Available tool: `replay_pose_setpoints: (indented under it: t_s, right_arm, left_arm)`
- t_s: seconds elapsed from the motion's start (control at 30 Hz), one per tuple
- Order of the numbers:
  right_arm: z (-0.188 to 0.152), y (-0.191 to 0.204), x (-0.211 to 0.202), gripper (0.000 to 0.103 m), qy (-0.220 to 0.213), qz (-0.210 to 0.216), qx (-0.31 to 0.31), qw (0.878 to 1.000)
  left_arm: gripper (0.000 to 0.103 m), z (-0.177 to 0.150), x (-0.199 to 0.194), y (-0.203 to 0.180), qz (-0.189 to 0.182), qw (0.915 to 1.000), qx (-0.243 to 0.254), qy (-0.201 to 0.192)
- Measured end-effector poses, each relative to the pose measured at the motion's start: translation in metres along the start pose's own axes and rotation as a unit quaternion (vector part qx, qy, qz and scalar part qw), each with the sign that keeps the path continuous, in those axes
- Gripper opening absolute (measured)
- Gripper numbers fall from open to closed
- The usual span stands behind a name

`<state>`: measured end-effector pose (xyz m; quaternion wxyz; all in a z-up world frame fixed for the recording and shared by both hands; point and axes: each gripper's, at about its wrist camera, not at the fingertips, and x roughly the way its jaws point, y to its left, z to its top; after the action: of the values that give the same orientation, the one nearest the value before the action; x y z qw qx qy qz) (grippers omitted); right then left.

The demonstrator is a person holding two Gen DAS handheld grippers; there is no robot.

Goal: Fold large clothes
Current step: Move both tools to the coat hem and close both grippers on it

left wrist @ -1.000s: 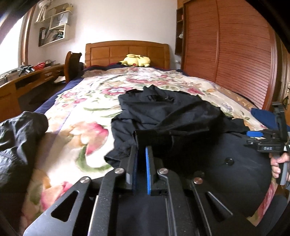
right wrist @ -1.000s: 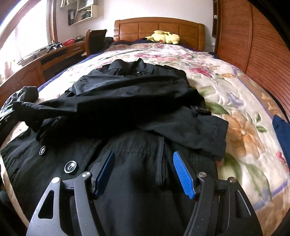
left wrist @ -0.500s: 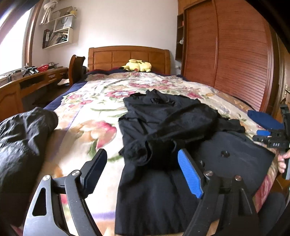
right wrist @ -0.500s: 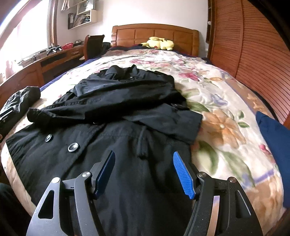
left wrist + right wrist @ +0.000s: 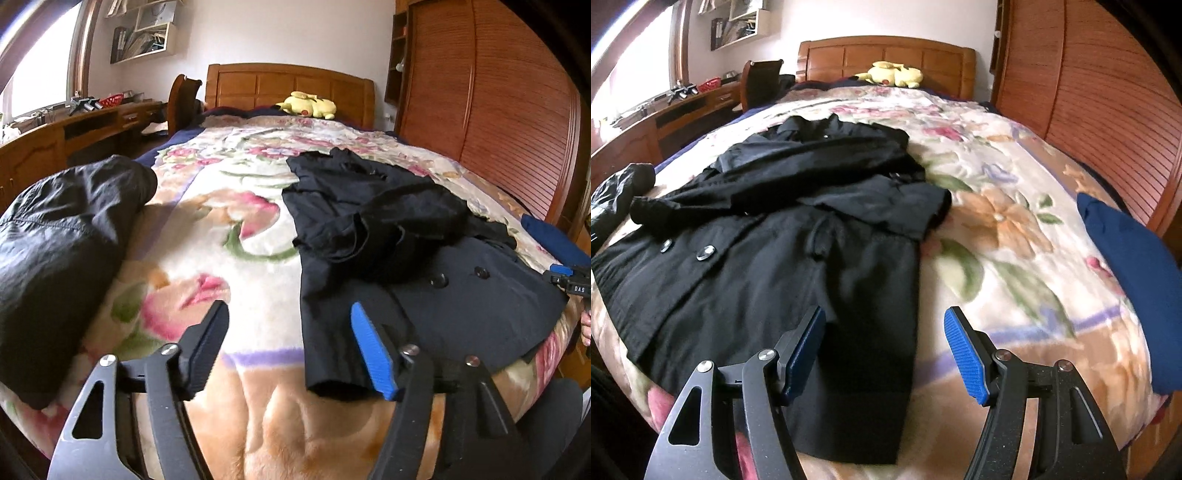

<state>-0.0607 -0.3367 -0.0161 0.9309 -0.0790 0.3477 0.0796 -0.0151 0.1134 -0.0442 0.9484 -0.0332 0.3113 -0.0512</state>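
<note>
Coat [image 5: 768,258] hem at bed [image 5: 1015,229] edge | both hand-held grippers (left [image 5: 290,345] just narrowing, right [image 5: 884,350]) open, empty

left gripper [image 5: 288,347] empty, jaws just narrowed slightly, right gripper [image 5: 882,349] wide apart, empty

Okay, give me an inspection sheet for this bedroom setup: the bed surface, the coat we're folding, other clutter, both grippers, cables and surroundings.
Surface: floral bedspread, mostly flat.
Job's things: black coat lies buttons up, both sleeves folded across the chest, hem at the bed's near edge.
Clutter: dark jacket bundled at the left edge; blue garment at the right edge; yellow plush toy by the headboard.
Grippers: left gripper open, jaws just narrowed slightly, nothing between them; right gripper open over the coat's hem corner, holding nothing.
Cables: nothing seen.
Surroundings: wooden desk, louvred wardrobe.
</note>
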Motion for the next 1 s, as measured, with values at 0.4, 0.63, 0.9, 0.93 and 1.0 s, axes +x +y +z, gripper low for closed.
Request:
replay_pose_setpoints:
  t_s: [0.4,0.63,0.9,0.93,1.0]
  right_arm:
    - [-0.008,-0.003,-0.004,0.069,0.029,0.019,0.011,0.999]
    - [-0.014,0.002,0.001,0.068,0.038,0.050,0.005,0.998]
    - [-0.016,0.004,0.006,0.062,0.044,0.062,0.003,0.997]
    - [-0.016,0.005,0.007,0.062,0.044,0.060,0.001,0.997]
    - [-0.017,0.007,0.008,0.061,0.044,0.057,-0.002,0.997]
  left_arm:
    - [0.060,-0.017,0.012,-0.019,0.001,0.9984,0.042,0.037]
    - [0.060,-0.019,0.015,-0.020,0.002,0.9981,0.046,0.042]
    - [0.060,-0.019,0.015,-0.018,-0.003,0.9980,0.046,0.044]
    - [0.060,-0.019,0.015,-0.017,-0.004,0.9980,0.045,0.045]
    - [0.060,-0.019,0.016,-0.016,-0.006,0.9980,0.043,0.047]
